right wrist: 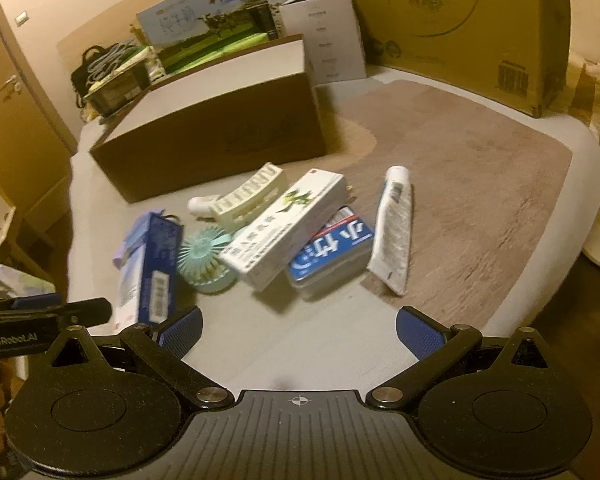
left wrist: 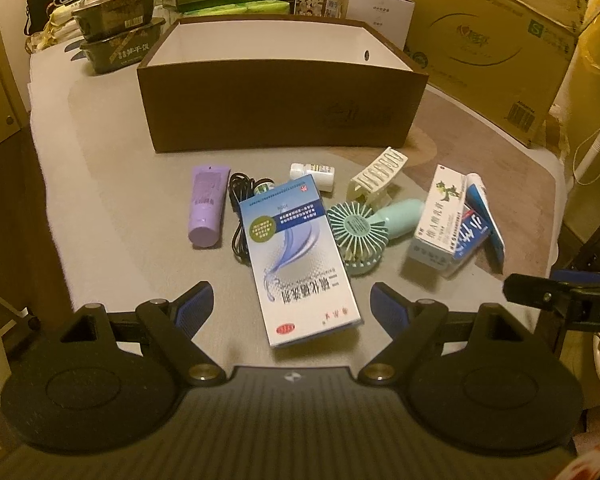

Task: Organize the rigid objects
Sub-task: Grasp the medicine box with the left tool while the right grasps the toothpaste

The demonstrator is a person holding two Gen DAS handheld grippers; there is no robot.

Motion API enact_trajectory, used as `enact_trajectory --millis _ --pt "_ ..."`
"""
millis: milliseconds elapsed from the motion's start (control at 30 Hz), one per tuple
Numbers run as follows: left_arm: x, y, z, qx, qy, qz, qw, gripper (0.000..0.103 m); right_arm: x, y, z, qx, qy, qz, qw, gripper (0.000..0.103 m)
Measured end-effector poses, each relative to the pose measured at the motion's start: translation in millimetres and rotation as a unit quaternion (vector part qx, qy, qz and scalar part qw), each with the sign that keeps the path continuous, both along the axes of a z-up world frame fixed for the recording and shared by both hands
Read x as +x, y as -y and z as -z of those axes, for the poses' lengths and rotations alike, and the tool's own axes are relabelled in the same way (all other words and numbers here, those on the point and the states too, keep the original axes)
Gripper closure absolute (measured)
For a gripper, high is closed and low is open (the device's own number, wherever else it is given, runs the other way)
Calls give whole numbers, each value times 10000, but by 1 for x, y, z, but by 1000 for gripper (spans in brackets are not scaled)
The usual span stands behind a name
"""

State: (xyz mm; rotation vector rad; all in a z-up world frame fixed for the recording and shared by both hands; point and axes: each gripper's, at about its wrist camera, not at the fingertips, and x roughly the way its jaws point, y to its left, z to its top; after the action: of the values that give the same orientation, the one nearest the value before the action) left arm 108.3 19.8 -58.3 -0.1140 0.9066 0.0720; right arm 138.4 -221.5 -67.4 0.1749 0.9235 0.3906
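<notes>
Warm yellow light fills the room. Behind the tabletop (left wrist: 100,184) a large cardboard carton (left wrist: 488,40) leans on the beige wall (right wrist: 60,12); a wooden cupboard door (right wrist: 16,120) stands left.

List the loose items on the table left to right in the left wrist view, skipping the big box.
Purple tube → black cable → blue and white carton → green mini fan → white carton with green leaf print → blue case → white tube.
</notes>
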Motion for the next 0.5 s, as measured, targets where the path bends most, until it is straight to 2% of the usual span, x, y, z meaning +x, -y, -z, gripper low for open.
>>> enact_trajectory --millis 67,100,167,400,500 --pt "6 0 4 22 -13 -3 10000 19 5 4 4 -87 34 111 9999 3" --pt "9 0 6 26 -28 0 10000 19 8 6 7 -116 39 133 9998 11" --pt "14 0 11 38 -54 28 10000 19 15 9 13 -188 38 172 9997 19" --pt "30 -1 26 70 -187 -30 9998 20 31 6 34 -572 293 198 9977 46" --pt "34 -2 31 31 -204 -50 9998 20 36 2 42 -748 417 201 9961 54"
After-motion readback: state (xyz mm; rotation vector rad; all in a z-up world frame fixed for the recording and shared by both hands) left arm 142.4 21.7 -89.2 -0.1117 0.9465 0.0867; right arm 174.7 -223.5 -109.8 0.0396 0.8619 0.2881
